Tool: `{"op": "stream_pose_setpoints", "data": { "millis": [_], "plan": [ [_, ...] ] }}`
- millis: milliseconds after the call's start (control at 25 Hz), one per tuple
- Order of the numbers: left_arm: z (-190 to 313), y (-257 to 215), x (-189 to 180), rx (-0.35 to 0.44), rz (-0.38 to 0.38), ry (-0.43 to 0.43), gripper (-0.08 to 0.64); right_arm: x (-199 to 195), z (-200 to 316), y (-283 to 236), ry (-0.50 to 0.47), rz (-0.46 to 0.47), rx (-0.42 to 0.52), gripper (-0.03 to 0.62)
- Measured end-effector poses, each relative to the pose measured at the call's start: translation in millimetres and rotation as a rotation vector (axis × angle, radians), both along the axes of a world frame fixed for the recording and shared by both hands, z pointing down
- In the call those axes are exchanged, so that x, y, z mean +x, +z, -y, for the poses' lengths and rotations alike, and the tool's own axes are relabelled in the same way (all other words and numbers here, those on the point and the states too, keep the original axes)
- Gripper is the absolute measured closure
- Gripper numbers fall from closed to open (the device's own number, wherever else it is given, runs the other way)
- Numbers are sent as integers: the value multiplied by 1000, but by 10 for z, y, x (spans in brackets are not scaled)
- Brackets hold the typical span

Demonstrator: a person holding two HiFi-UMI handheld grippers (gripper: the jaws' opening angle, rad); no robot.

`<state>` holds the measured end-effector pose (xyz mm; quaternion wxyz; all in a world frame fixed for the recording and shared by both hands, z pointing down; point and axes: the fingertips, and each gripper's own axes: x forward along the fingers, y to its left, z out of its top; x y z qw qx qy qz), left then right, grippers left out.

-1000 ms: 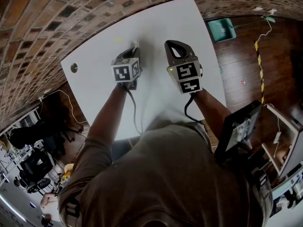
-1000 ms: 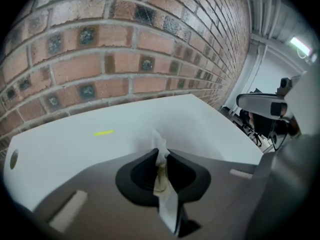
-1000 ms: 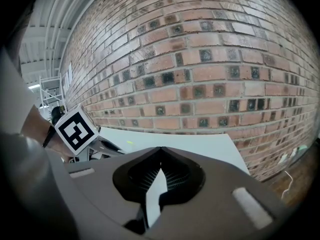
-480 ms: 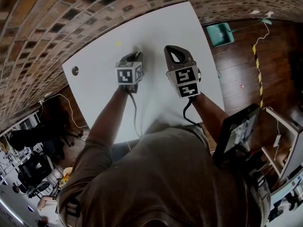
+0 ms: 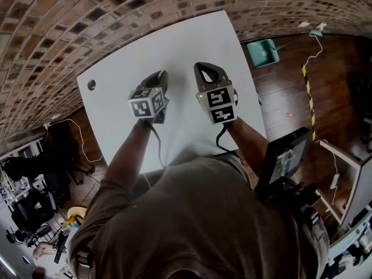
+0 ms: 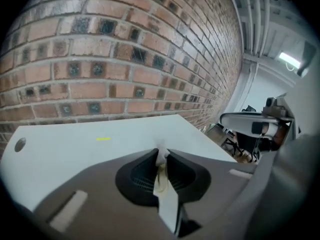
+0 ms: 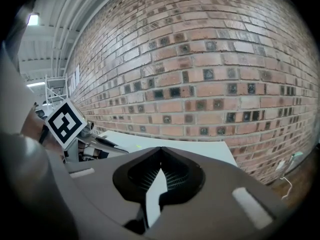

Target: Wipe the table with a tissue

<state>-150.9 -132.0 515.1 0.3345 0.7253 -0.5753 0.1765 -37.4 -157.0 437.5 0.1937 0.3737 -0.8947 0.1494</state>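
Note:
The white table (image 5: pixel 192 39) fills the middle of the head view. My left gripper (image 5: pixel 160 76) is over its centre, shut on a white tissue (image 6: pixel 161 170). The tissue shows as a thin strip pinched between the jaws in the left gripper view. My left gripper (image 6: pixel 161 153) points across the table (image 6: pixel 75 149) toward the brick wall. The right gripper (image 5: pixel 203 68) hovers beside it to the right. In the right gripper view my right gripper (image 7: pixel 160 149) is shut with nothing held. In the head view the gripper body hides the tissue.
A brick wall (image 5: pixel 87 16) borders the table's far side. A round hole (image 5: pixel 91 85) sits near the table's left corner, and a small yellow mark (image 5: pixel 143 55) lies farther in. A green dustpan (image 5: pixel 263 52) and a cable lie on the wooden floor at the right.
Both grippers have drawn back a little toward me over the table. The tissue tip that showed past the left jaws in the head view is now hidden.

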Motion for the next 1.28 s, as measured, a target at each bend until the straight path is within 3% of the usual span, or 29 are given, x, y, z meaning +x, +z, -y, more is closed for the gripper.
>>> {"op": "stream_pose_setpoints", "data": {
  "millis": [400, 800, 1000, 1160, 1280],
  "plan": [
    [-619, -759, 216, 188, 18, -96, 535, 212, -537, -204, -49, 50, 22, 578],
    [-1458, -927, 241, 273, 142, -192, 535, 278, -1175, -352, -147, 113, 43, 578],
    [-1801, -1025, 232, 292, 114, -215, 535, 292, -1518, -405, -176, 93, 70, 578],
    [-2064, -1149, 222, 350, 120, -202, 535, 317, -1820, -469, -152, 89, 85, 578],
    [-2329, -1225, 245, 368, 83, -200, 535, 330, -2097, -522, -132, 87, 96, 578]
  ]
}}
